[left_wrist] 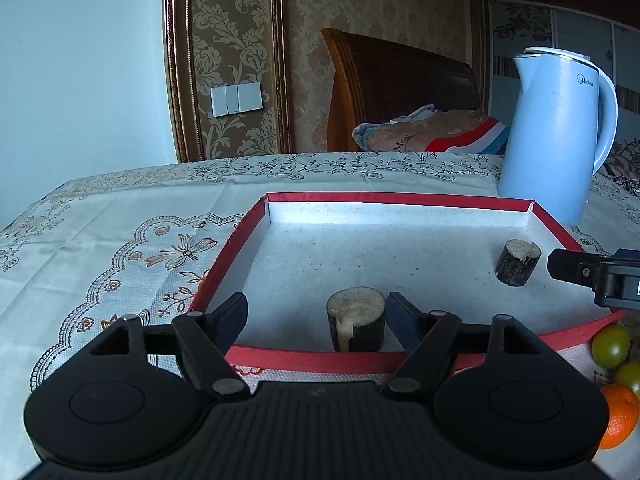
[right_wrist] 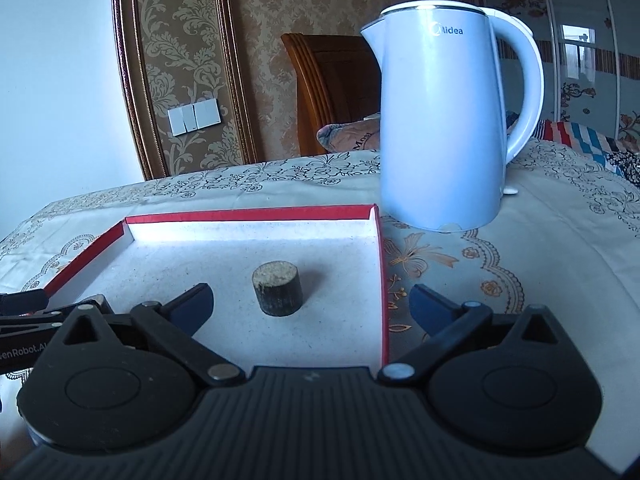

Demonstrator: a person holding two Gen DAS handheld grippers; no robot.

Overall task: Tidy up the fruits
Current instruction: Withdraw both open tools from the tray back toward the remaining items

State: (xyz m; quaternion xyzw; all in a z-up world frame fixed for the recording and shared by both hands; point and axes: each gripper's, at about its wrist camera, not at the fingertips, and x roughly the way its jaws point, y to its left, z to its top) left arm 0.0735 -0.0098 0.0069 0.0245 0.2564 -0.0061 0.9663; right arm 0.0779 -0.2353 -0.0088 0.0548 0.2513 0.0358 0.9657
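Risk first: both short dark-barked sugarcane stubs stand on end inside the shallow red-rimmed white-lined box lid [left_wrist: 256,232], and an upright stub tips easily. The stub near the lid's front edge [left_wrist: 356,320] sits hard against your left gripper's [left_wrist: 316,320] right-hand finger; I can't tell whether they touch. Draw back crooked and that finger likely drags or topples it.

The other stub [right_wrist: 277,288] stands near the lid's right wall, ahead of your right gripper [right_wrist: 310,308]. This gripper straddles that wall, one finger inside the lid and one outside over the floral tablecloth [left_wrist: 120,240]. Pull across and you could catch the rim and shift the whole lid.

The pale blue electric kettle [right_wrist: 440,120] stands just beyond the lid's far right corner; a wide swing could knock it.

Tools: left jaws partly apart, right jaws fully apart, neither holding anything.

Loose fruit, two green and one orange [left_wrist: 620,416], lies off the lid's front right corner, not yet sorted.
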